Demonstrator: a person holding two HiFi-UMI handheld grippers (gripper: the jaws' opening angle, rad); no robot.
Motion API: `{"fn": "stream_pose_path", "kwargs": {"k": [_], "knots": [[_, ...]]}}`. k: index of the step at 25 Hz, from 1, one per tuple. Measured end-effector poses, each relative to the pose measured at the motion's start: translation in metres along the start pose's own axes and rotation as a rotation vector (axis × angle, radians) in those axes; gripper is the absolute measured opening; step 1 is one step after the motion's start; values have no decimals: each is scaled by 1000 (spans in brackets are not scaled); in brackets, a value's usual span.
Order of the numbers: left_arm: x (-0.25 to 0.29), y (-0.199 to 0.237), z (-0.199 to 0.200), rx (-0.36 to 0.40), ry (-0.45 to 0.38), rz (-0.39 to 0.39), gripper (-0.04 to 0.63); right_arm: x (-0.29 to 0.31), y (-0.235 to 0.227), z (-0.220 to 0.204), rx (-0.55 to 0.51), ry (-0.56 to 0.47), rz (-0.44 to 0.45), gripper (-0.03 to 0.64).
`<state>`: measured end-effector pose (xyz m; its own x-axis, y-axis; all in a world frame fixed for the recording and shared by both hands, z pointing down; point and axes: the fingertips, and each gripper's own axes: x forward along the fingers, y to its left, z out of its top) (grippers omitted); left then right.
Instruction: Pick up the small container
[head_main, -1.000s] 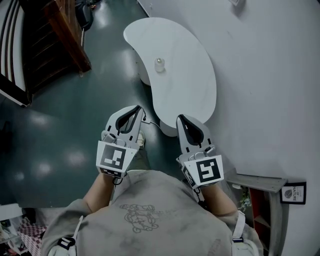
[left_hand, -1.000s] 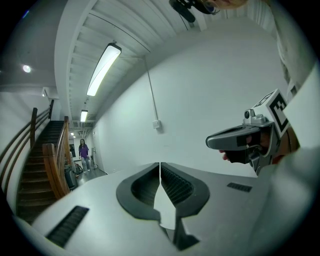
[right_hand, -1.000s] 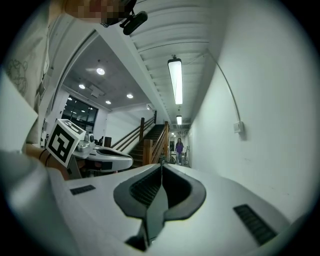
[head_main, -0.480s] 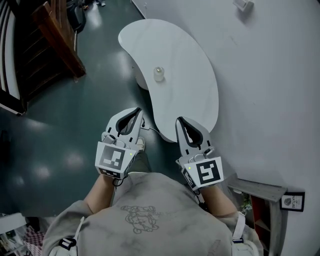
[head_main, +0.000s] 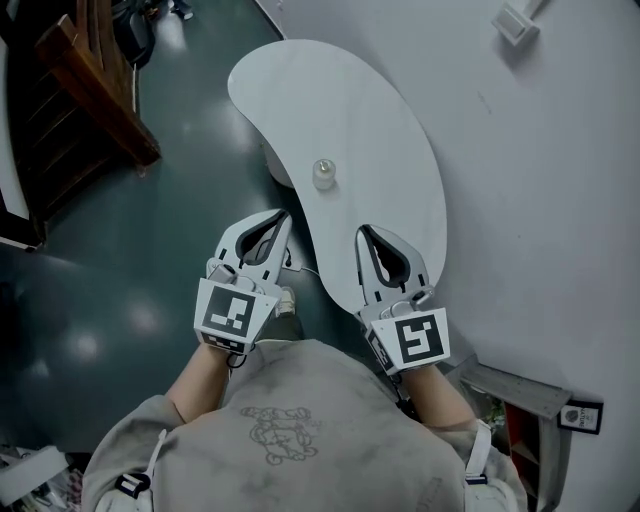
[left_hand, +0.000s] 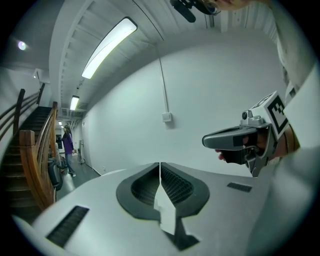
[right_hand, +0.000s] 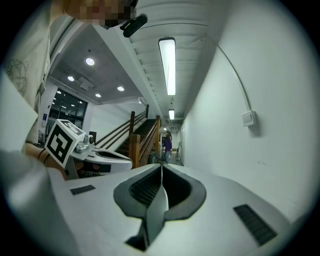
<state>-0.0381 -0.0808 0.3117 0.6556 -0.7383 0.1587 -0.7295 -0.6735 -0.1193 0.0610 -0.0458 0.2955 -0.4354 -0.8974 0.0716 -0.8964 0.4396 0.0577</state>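
Dark teal floor (head_main: 150, 260), glossy under the lights, runs up to a plain white wall (head_main: 540, 190), and a white kidney-shaped table (head_main: 380, 130) sits with its long outer edge close to that wall. The small container (head_main: 323, 173), a pale little jar with a rounded top, stands upright on the table near its inner curved edge, about halfway along and well clear of the wall-side edge. Nothing touches it.

The person in a grey sweatshirt (head_main: 290, 430) holds both tools low in front of the body. The left gripper (head_main: 279, 217) hangs over the floor just off the table's inner edge, its jaws pressed together with nothing between them; its own view shows the two dark pads meeting along one thin line. The right gripper (head_main: 362, 233) is over the near end of the table, and its jaws are likewise closed tight and empty. The jar lies ahead of both, apart from them and roughly in line with the gap between the two tools.

A wooden staircase (head_main: 90, 90) rises on the far left. A small box (head_main: 517, 22) is fixed to the wall, a strip light (right_hand: 168, 65) runs along the ceiling, and a person (right_hand: 166, 145) stands far down the corridor.
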Motion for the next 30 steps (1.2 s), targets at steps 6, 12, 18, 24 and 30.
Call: {"fn": "stream_pose_path", "kwargs": {"k": [6,12,18,24,30], "knots": [[38,48,4,-1,-5,-60,21,62,-16,10,-8,5,-54,31],[63,85,4,-10,-6,-92,21,107,-19,16,-13,15,-73,31],[72,104,7,-46,-29,-138,21,124,-21,17,-13,24,-90,31],[74,108,1,-29,-14,-118,21,124,-25,14,-9,31,-104,31],[81,103,1,-30,-4,-92,21,123,-34,18,-4,16,-79,31]]}}
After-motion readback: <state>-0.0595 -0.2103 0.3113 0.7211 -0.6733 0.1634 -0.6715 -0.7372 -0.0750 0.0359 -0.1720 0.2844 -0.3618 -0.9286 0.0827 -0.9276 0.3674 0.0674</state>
